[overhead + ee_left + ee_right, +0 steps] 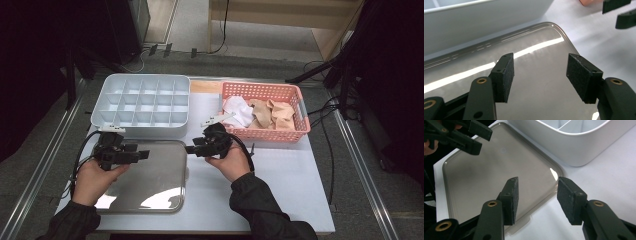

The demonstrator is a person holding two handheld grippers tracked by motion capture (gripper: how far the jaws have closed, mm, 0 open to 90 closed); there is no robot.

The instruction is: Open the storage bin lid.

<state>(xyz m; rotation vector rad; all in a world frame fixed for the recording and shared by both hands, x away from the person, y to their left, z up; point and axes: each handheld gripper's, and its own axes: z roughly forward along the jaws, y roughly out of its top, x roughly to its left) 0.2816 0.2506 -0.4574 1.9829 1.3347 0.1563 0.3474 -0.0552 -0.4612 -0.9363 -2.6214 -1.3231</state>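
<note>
Lid (150, 175): clear grey-tinted plastic, rounded rectangle, glossy. Lies flat, unheld, just in front of white divided box (142, 102), nearly touching its front wall.

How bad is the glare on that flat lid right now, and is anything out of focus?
High view: white patches of glare on the lid's near edge, dim surroundings. Left gripper view: bright streaks run across the lid behind the open left hand-held gripper, whose near parts are soft. Right gripper view: one small glint at the lid's corner; right hand-held gripper open, slightly blurred.
</note>
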